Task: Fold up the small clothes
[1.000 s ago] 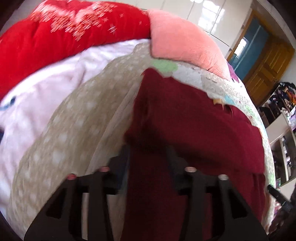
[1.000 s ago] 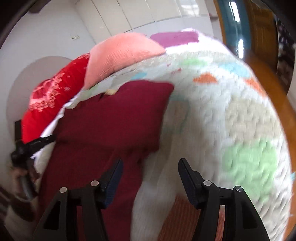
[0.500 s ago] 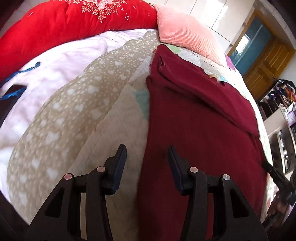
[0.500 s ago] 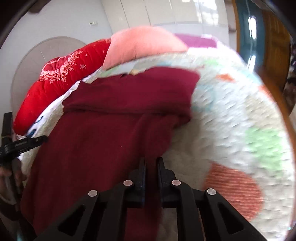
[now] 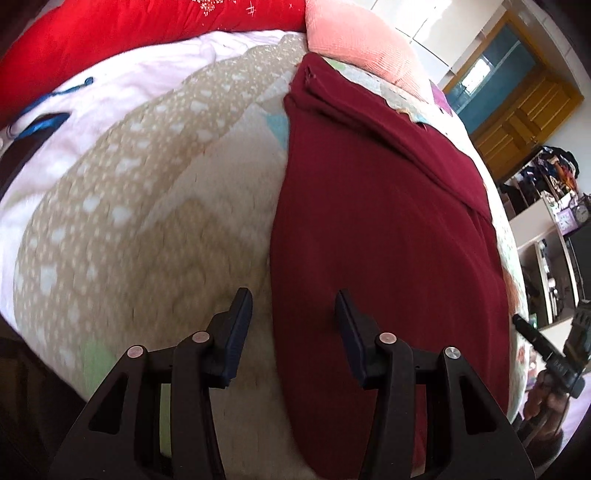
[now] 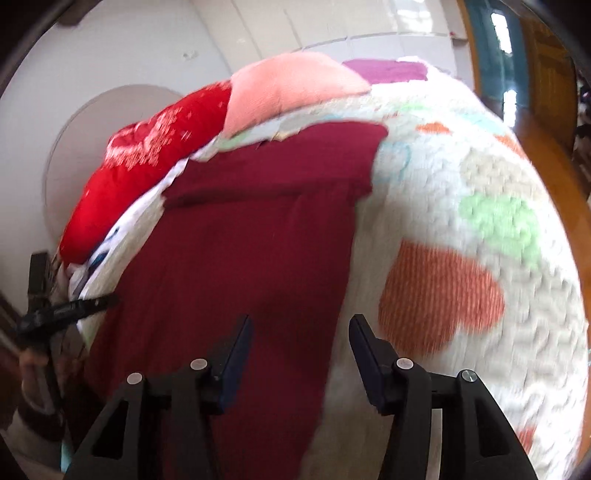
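A dark red garment (image 5: pixel 376 221) lies flat on the bed, its far end folded back into a band. It also shows in the right wrist view (image 6: pixel 251 251). My left gripper (image 5: pixel 293 310) is open and empty above the garment's left edge at the near end. My right gripper (image 6: pixel 301 332) is open and empty above the garment's right edge at the near end. Each gripper shows at the edge of the other's view, the right one in the left wrist view (image 5: pixel 546 350) and the left one in the right wrist view (image 6: pixel 66 310).
The bed has a beige dotted quilt (image 5: pixel 122 192) and a white quilt with coloured hearts (image 6: pixel 461 258). A red duvet (image 5: pixel 110 40) and a pink pillow (image 5: pixel 354 33) lie at the head. A wooden door (image 5: pixel 524 107) and shelves (image 5: pixel 554 221) stand to the right.
My right gripper was shut on the garment's edge half a second ago and has opened and let go. My left gripper has pulled back toward the near end, staying open.
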Tool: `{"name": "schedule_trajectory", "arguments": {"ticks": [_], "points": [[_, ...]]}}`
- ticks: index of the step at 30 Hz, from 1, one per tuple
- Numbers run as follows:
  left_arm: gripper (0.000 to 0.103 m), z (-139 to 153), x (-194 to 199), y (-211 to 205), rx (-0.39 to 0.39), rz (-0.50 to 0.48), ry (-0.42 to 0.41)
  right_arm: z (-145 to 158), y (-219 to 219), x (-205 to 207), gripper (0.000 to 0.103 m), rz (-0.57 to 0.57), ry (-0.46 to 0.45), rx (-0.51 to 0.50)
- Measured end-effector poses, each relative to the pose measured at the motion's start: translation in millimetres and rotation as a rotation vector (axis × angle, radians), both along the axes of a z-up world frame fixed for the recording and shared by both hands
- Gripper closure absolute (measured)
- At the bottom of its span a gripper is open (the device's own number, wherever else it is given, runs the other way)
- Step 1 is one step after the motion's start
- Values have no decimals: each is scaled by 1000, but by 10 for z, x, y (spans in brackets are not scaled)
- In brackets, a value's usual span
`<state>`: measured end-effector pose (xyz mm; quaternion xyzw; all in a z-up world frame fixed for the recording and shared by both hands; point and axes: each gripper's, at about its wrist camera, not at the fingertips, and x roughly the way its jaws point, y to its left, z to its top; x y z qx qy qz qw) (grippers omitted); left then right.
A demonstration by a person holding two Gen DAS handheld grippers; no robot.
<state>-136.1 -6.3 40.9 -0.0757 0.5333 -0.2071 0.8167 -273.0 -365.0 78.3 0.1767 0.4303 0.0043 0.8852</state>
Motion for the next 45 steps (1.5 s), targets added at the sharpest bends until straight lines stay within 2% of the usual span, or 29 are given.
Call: {"name": "schedule_trajectory", "arguments": {"ticks": [2, 5, 9, 12, 16, 18, 19, 21, 25, 29, 32, 36, 37, 40, 45], "points": [[48, -4, -87, 13, -8, -17, 13, -65, 64, -119, 51, 24, 19, 13], [48, -8, -201, 20, -3, -40, 29, -159, 117, -315, 51, 57, 39, 59], [47, -36, -288, 37, -32, -72, 69, -243, 130, -530, 51, 65, 40, 106], [44, -43, -345, 36, -33, -63, 61, -294, 161, -611, 50, 96, 25, 163], [36, -59, -381, -39, -20, -56, 41, -358, 316, -616, 51, 112, -9, 166], [36, -49, -410, -81, 9, -64, 26, -354, 422, -600, 72, 121, -22, 127], [36, -53, -407, -84, 14, -68, 24, -341, 476, -584, 89, 128, -20, 98], [36, -51, -420, -81, 14, -69, 31, -262, 502, -567, 92, 136, -30, 67], [35, -73, -445, -10, -15, -49, 53, 52, 384, -700, 95, 97, -109, -16], [31, -68, -456, -35, -18, -37, 63, -41, 327, -716, 97, 72, -36, -81], [26, -76, -489, -110, -1, -52, 55, -240, 252, -713, 97, 51, 22, -67], [26, -92, -550, -254, 77, -98, 20, -249, 99, -730, 96, 29, -7, 49], [26, -98, -561, -285, 99, -105, 11, -250, 69, -732, 92, 27, -10, 68], [26, -118, -565, -312, 119, -109, 3, -276, 62, -716, 71, 51, 8, 101], [26, -143, -553, -312, 122, -113, 6, -244, 137, -728, 66, 127, 26, 119]]}}
